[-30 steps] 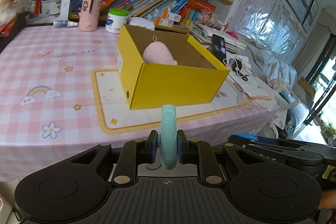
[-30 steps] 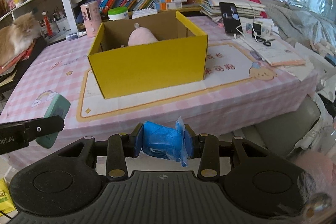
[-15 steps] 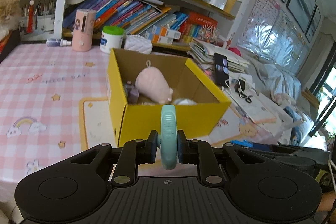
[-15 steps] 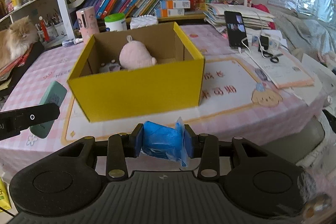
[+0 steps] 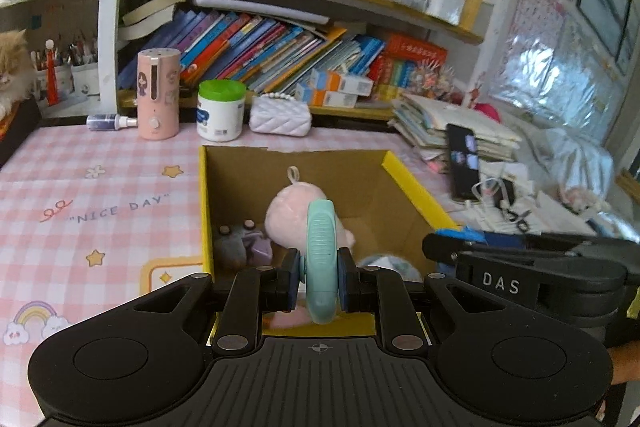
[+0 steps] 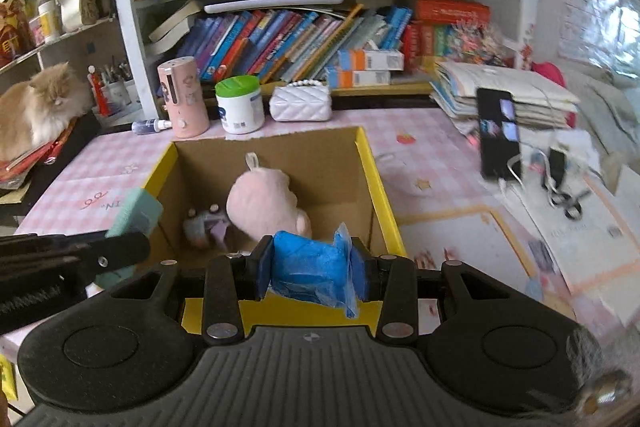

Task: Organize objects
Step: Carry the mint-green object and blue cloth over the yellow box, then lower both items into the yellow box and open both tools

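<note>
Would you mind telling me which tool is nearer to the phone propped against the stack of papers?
Right. The right tool, gripping a blue packet, hangs over the yellow box's phone-side half. The left tool is beyond it, farther from the phone.

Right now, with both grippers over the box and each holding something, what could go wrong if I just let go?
1. The left gripper and right gripper sit near the box's front wall, so the teal object or the blue packet might clip the rim and fall outside.
2. They are close together over the box; they could bump.
3. Either item may land on the pink plush and roll.
</note>
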Available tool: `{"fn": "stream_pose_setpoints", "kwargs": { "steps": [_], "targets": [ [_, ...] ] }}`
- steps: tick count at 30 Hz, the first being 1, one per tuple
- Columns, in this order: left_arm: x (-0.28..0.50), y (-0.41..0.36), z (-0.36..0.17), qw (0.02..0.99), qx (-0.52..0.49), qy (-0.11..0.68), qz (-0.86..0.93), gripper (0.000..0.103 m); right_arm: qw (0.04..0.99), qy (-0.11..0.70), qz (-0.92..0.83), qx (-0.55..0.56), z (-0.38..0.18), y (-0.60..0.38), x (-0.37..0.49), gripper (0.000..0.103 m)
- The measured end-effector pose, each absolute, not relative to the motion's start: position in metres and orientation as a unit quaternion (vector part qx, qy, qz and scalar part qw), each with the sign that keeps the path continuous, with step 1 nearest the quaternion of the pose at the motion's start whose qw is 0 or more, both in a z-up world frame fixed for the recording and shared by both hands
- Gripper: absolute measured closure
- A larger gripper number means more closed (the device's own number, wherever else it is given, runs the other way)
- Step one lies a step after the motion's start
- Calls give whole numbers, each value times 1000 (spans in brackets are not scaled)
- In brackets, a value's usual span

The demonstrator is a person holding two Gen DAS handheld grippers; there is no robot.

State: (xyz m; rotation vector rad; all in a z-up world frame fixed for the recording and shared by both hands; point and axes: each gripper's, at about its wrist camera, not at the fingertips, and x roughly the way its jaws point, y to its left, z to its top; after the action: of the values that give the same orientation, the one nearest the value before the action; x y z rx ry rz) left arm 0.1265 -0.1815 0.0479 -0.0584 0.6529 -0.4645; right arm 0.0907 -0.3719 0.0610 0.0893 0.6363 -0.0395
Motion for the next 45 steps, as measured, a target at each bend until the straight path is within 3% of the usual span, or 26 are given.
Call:
{"fn": "stream_pose_setpoints", "kwargs": {
  "steps": [13,28,35,37,38,39,43,45],
  "targets": [
    [169,-218,11,910,30,367,-194,86,923,381,50,-32,16,-375,176,66],
    [183,-230,-5,899,56,399,-173,84,897,418,107,-98,-4,-368,210,66],
    [172,-220,9,908,38,381,-171,67,902,412,97,-81,2,-370,205,65],
    [165,-215,16,916,34,369,-156,47,907,406,88,-72,7,-371,200,62],
    [160,-211,21,921,31,360,-147,32,909,403,79,-67,10,-372,197,59],
    [156,-206,25,925,25,350,-148,26,913,397,69,-62,13,-373,193,57],
    [137,-189,42,935,9,321,-151,24,924,380,43,-33,28,-377,175,53],
    [126,-180,49,941,11,305,-145,17,929,368,30,-23,36,-375,164,48]
  ]
}}
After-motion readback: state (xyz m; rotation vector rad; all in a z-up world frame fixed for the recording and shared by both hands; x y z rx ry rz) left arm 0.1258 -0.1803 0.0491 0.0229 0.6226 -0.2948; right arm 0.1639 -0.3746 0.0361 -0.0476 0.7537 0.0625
